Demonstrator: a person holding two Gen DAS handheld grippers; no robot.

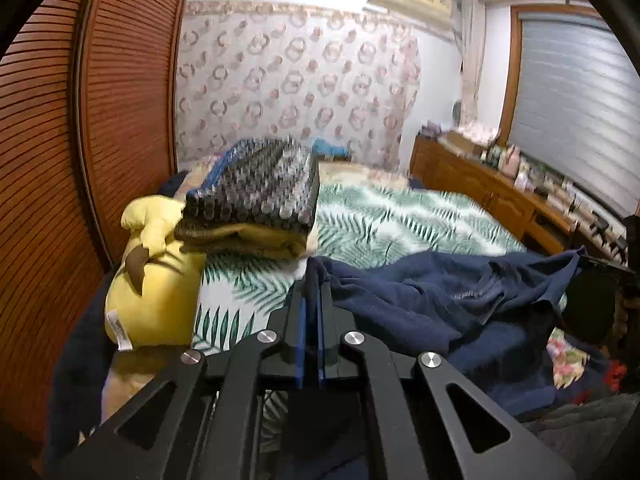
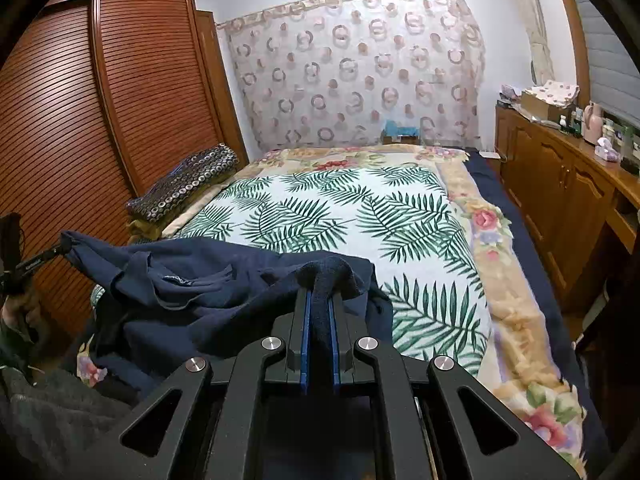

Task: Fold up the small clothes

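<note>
We've got the navy garment [image 2: 192, 280] strung between both tools, low over the near end of the bed [image 2: 360, 216], w/ its middle sagging in loose wrinkles. The right hand-held gripper [image 2: 319, 304] is clamped on a bunched edge, a thick wad of cloth filling the gap between its blue pads [image 2: 307, 340]. The left hand-held gripper [image 1: 313, 280] is pinched together on the opposite edge, only a thin bit of fabric in its tips. It looks like soft, light knit, limp, not slippery or fragile; it'll droop and crease wherever we don't support it. Best holds, we reckon: hems or corners, pulled taut before laying flat. The folded pile [image 1: 256, 196] and yellow plush [image 1: 156, 288] sit well apart, by the wardrobe [image 2: 120, 92].
</note>
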